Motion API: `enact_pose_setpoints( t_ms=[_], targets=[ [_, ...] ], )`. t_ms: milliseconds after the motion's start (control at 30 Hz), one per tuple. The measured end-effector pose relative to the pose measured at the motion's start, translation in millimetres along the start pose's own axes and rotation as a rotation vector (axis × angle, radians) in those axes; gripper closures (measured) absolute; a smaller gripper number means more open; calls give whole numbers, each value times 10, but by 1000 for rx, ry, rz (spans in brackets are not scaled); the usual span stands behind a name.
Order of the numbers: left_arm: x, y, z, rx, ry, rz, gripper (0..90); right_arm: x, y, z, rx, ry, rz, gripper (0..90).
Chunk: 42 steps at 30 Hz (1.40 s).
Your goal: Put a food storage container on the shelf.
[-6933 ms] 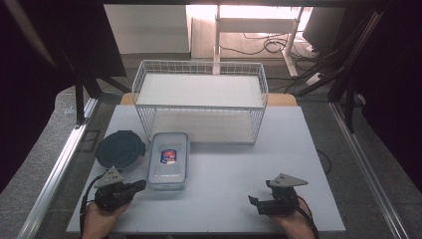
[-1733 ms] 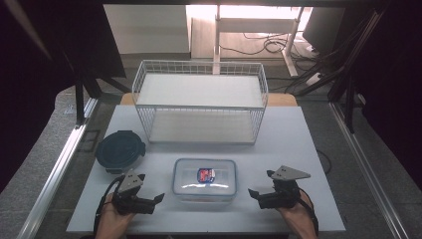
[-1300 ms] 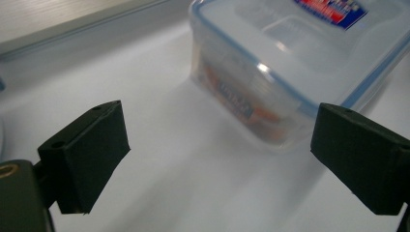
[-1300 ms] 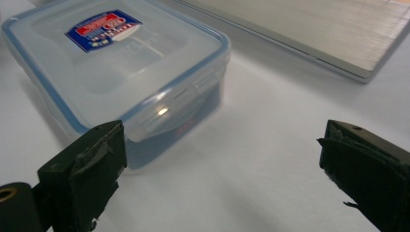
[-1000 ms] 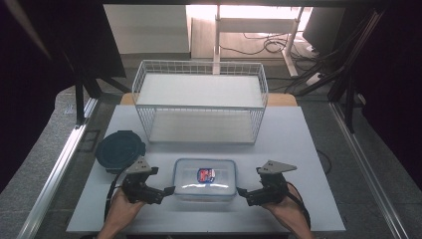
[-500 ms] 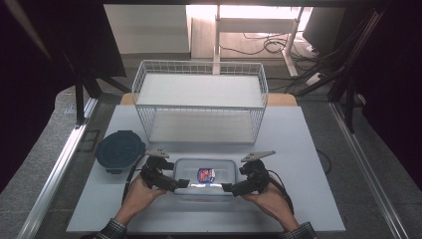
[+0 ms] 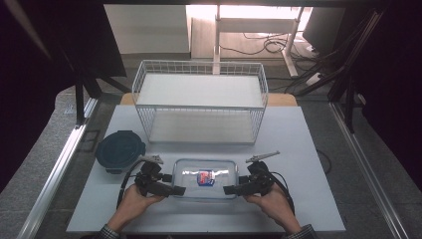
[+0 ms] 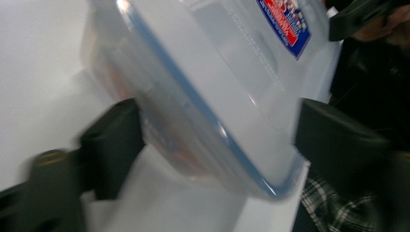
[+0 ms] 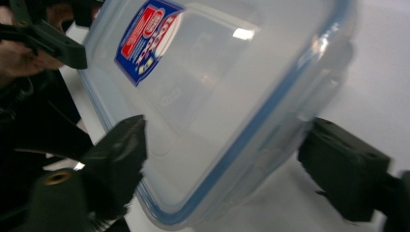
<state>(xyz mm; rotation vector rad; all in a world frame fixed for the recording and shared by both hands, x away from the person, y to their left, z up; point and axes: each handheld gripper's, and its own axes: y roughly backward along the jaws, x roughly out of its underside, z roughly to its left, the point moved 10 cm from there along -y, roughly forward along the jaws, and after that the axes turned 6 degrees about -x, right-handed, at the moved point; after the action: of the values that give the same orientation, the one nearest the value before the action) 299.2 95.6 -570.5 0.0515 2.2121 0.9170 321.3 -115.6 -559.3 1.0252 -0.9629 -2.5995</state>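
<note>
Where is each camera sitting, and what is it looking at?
High view: above the person's side, looking forward and down at the table, wire basket, round lid, and clear box; both hands and tongs, left and right, show.
Left gripper view: rides the left tongs, looking along its black jaws, open around the box's end.
Right gripper view: rides the right tongs, open around the other end.
Shared: the box's red and blue sticker shows in all three.

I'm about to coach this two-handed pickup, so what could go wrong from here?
The clear container is smooth; the left tongs and right tongs straddle only its short ends, still open, so it could slip or tip if one closes first. Lifted, it may hit the wire basket close behind.
</note>
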Motion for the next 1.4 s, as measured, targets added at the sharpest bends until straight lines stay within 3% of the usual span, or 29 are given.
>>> enact_pose_setpoints(
  t_ms=[67, 100, 200, 233, 300, 333, 367, 433, 633, 733, 1067, 1400],
  targets=[
    [18, 55, -6, 22, 21, -27, 370, 35, 36, 36, -4, -2, -1, 279],
    [17, 114, -19, 32, 36, -48, 410, 48, 89, 67, -4, -17, -25, 351],
    [9, 139, -28, 27, 41, -68, 481, 53, 140, 92, -3, -18, -40, 417],
    [-23, 155, -33, -1, 36, -96, 496, 35, 177, 95, 9, -12, -64, 455],
    [-38, 158, -31, -18, 36, -103, 505, 20, 188, 96, 17, -5, -76, 468],
    [-66, 160, -25, -44, 28, -121, 519, -7, 208, 102, 32, 22, -94, 479],
    [-66, 160, -25, -44, 28, -121, 527, -7, 208, 102, 32, 22, -94, 479],
    [-86, 153, -24, -60, 20, -137, 527, -36, 226, 102, 73, 69, -111, 478],
    [-162, 201, -76, -50, 20, -176, 532, -115, 309, 112, 58, 82, -182, 497],
    [-245, 269, -124, -63, -2, -195, 532, -199, 391, 162, 53, 102, -226, 498],
    [-433, 435, -138, -67, -20, -229, 531, -367, 486, 254, 38, 144, -245, 509],
    [-741, 698, -162, -64, -39, -278, 545, -657, 604, 341, 20, 175, -278, 511]
  ],
)
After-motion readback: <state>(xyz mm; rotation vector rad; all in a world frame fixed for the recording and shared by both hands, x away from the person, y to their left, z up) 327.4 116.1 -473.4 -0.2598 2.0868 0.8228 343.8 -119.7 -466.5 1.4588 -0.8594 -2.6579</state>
